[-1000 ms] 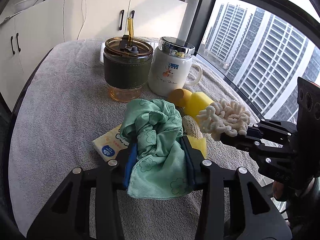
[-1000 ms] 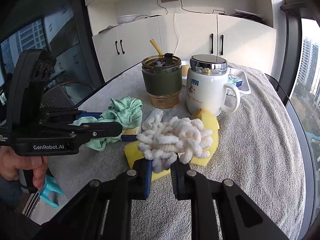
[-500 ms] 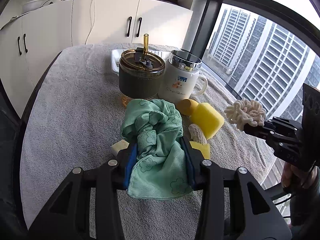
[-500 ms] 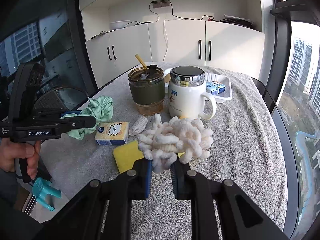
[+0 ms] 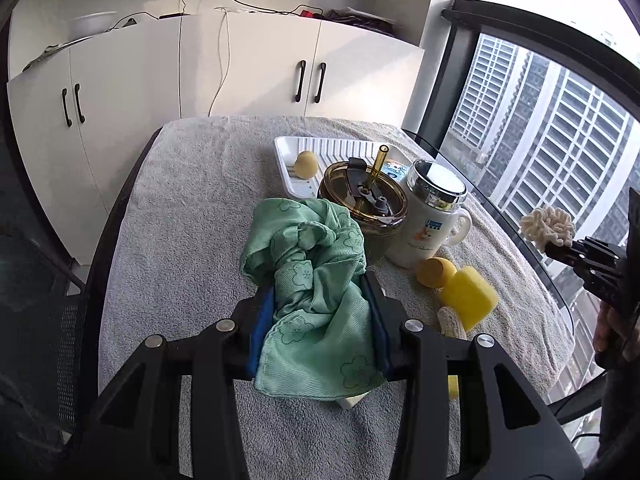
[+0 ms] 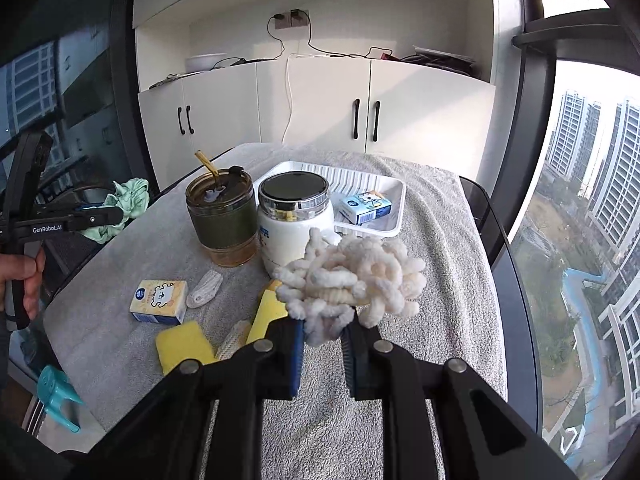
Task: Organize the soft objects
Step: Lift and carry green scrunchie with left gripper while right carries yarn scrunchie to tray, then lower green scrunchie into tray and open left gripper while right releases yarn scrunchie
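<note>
Left gripper [image 5: 318,322] pinching a green cloth [image 5: 310,272], held above the tabletop [image 5: 192,216] in front of the amber tumbler [image 5: 362,204]; right gripper [image 6: 323,344] pressed tight on a white chenille duster [image 6: 352,276], raised in front of the white mug [image 6: 294,224]. From the left wrist only: a yellow ball [image 5: 306,163] in the white tray [image 5: 320,146] behind the tumbler, an orange ball [image 5: 435,273] and yellow sponge [image 5: 468,298] right of the tumbler. From the right wrist only: a tissue pack [image 6: 160,301] left of the mug, a knitted pad [image 6: 205,289] beside it, a flat yellow sponge [image 6: 182,346] nearer the camera, a second tissue pack [image 6: 364,207] in the tray; "GenRobot.AI" printed on the left gripper's side. Small print on both packs and the mug unreadable.
</note>
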